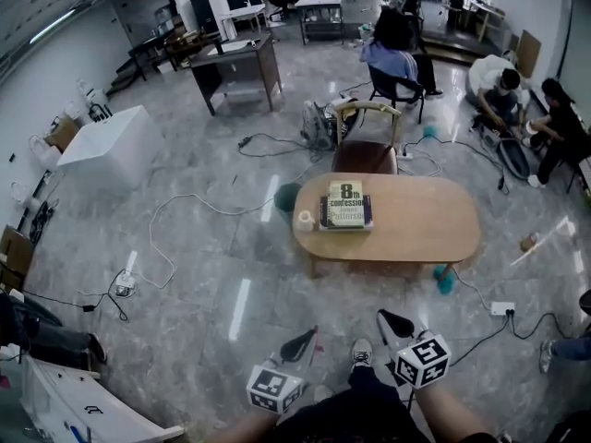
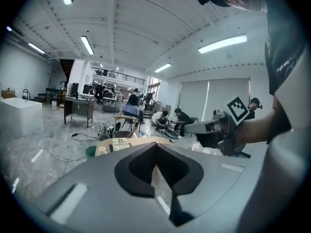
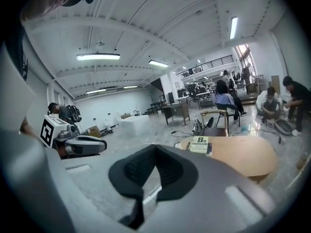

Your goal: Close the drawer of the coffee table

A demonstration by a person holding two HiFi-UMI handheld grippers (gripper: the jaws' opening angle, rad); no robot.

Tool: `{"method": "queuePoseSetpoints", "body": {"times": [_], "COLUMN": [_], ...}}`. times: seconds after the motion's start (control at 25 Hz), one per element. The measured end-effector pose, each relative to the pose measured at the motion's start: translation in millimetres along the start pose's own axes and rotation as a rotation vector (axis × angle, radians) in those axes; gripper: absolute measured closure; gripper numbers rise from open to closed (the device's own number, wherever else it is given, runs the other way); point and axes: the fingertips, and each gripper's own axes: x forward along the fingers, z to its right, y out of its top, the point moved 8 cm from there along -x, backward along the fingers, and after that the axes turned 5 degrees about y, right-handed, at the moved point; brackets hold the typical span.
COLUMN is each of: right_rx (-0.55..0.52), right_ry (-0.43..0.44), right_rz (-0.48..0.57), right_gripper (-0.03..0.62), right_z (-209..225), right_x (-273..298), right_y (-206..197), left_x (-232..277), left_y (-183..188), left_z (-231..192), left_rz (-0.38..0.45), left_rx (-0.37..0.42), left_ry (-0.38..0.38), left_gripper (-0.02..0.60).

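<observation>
Light-brown wood is seen across the oval top of the desk [image 1: 416, 220], which is set on a grey marble floor [image 1: 185, 247]. Toward the desk's left end a stack of books [image 1: 346, 205] is laid flat. A small pale round thing [image 1: 305, 220] is stood just beside the stack, at the desk's left edge. A wooden chair [image 1: 367, 146] is placed just behind the desk, on its far side. A teal object [image 1: 445, 280] is seen on the floor at the desk's near right corner, and a white power strip [image 1: 503, 308] is laid a little further out from that corner.

The drawer cannot be made out with certainty from above. Only a shaded strip under the desk's near edge is shown, so whether the drawer is out or in cannot be told.

Both grippers are held well apart from the desk, on its near side. The left claw [image 1: 298, 345] is closed, its jaws pressed together, and nothing is gripped between them. The right claw [image 1: 395, 323] is likewise closed and empty. In each gripper view the desk and the books are seen beyond the joined jaws.
</observation>
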Motion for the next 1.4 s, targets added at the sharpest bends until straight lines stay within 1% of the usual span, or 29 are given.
{"method": "queuePoseSetpoints", "body": {"times": [0.16, 0.36, 0.44, 0.56, 0.68, 0.76, 0.88, 1.08, 1.24, 1.4], "right_rx": [-0.004, -0.006, -0.006, 0.001, 0.010, 0.014, -0.013, 0.010, 0.005, 0.015], "right_ry": [0.021, 0.042, 0.052, 0.069, 0.098, 0.122, 0.147, 0.134, 0.137, 0.122], "right_rz": [0.020, 0.014, -0.002, -0.021, -0.040, -0.056, -0.075, -0.077, -0.079, -0.067], "right_gripper": [0.592, 0.592, 0.592, 0.592, 0.592, 0.592, 0.592, 0.592, 0.592, 0.592], "right_z": [-48, -93, -107, -119, -128, -134, -140, -134, -134, -138], "right_x": [-41, -74, -83, -95, -101, -102, -106, -113, -116, -121], "right_y": [-9, -30, -39, -47, -54, -59, -63, -71, -74, -76], "left_x": [-40, -78, -90, -98, -103, -105, -104, -95, -91, -92], "left_y": [-10, -17, -19, -20, -21, -21, -19, -22, -24, -23], "left_z": [25, 50, 59, 71, 78, 80, 83, 94, 100, 102], "left_rz": [-0.038, -0.034, -0.028, -0.024, -0.022, -0.021, -0.016, -0.031, -0.051, -0.053], "left_rx": [-0.054, -0.101, -0.110, -0.103, -0.088, -0.104, -0.123, -0.137, -0.134, -0.132], "left_ry": [-0.100, -0.205, -0.234, -0.268, -0.280, -0.275, -0.275, -0.309, -0.343, -0.355], "left_gripper": [0.575, 0.575, 0.575, 0.575, 0.575, 0.575, 0.575, 0.575, 0.575, 0.575]}}
